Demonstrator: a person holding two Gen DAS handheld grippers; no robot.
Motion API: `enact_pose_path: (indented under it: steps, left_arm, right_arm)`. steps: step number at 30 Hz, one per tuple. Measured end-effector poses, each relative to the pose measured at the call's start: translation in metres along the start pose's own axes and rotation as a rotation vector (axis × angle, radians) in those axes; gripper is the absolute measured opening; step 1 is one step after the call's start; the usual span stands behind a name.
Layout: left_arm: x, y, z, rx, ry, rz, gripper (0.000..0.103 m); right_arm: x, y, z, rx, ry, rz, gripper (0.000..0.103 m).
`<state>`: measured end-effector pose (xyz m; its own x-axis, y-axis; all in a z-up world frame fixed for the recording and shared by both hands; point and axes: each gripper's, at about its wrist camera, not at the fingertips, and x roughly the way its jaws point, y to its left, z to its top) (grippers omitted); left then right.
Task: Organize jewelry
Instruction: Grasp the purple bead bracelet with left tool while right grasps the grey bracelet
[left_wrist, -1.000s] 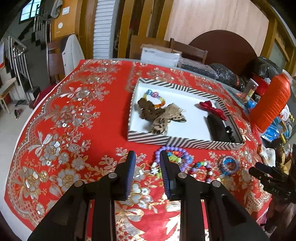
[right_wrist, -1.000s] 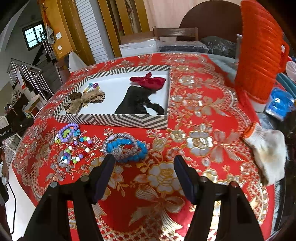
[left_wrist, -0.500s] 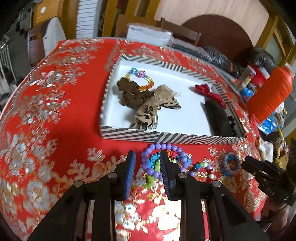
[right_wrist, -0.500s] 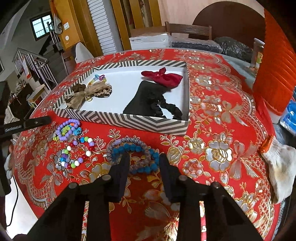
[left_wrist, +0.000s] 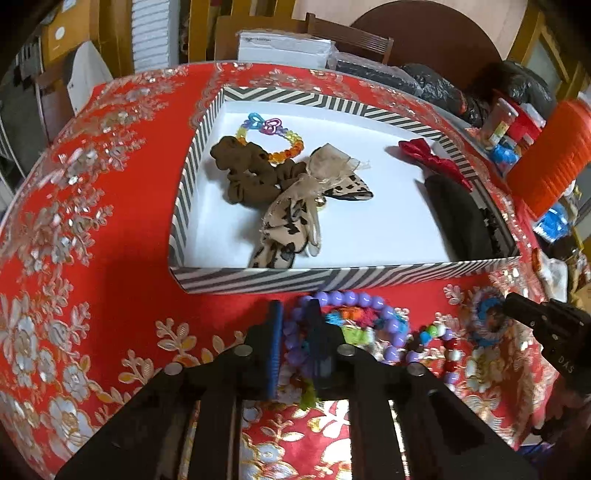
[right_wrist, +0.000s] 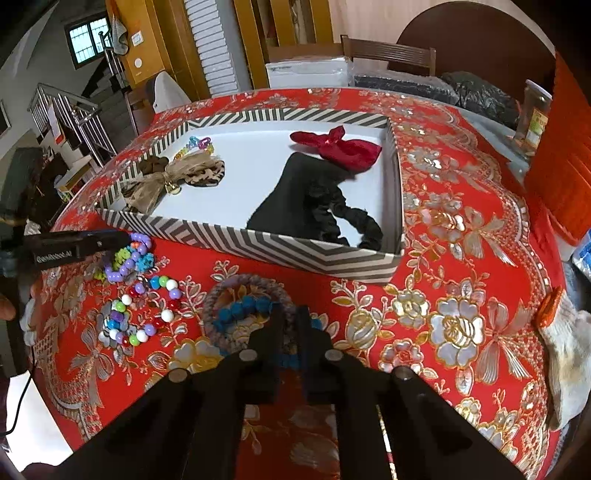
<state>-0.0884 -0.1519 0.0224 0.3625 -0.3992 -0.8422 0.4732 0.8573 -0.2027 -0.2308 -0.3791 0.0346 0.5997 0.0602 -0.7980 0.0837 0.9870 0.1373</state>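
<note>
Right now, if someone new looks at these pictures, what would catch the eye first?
First, the striped cardboard box with a white floor, standing on the red tablecloth with gold and silver flowers and holding fabric hair ties. In front of it, the left gripper has shut on the purple bead bracelet. Further right, the right gripper has shut on the blue bead bracelet.

Both wrist views look steeply down, sharing the striped tray (left_wrist: 258, 282).
</note>
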Motion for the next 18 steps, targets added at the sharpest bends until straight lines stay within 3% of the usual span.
enact_pose_path:
  steps: [1,6,10,15,18]
  left_arm:
    - [-0.003,0.000,0.000,-0.004,-0.004,-0.008,0.000]
    - [-0.030,-0.006,0.003,-0.007,-0.046,-0.063,0.000]
    - [-0.047,-0.015,0.005,0.029,-0.085,-0.056,0.000]
    - [-0.037,-0.009,0.002,-0.006,-0.050,-0.018,0.000]
    - [-0.028,-0.003,-0.001,-0.018,-0.032,-0.002,0.014]
  right_arm:
    - [-0.005,-0.001,0.000,0.011,-0.014,0.012,0.005]
    - [-0.027,-0.008,0.003,0.067,-0.063,0.063,0.002]
    - [-0.039,-0.011,0.002,0.081,-0.087,0.076,0.002]
    - [-0.035,-0.013,-0.002,0.064,-0.064,0.047,0.002]
    - [-0.025,-0.014,-0.001,0.067,-0.049,0.049,0.009]
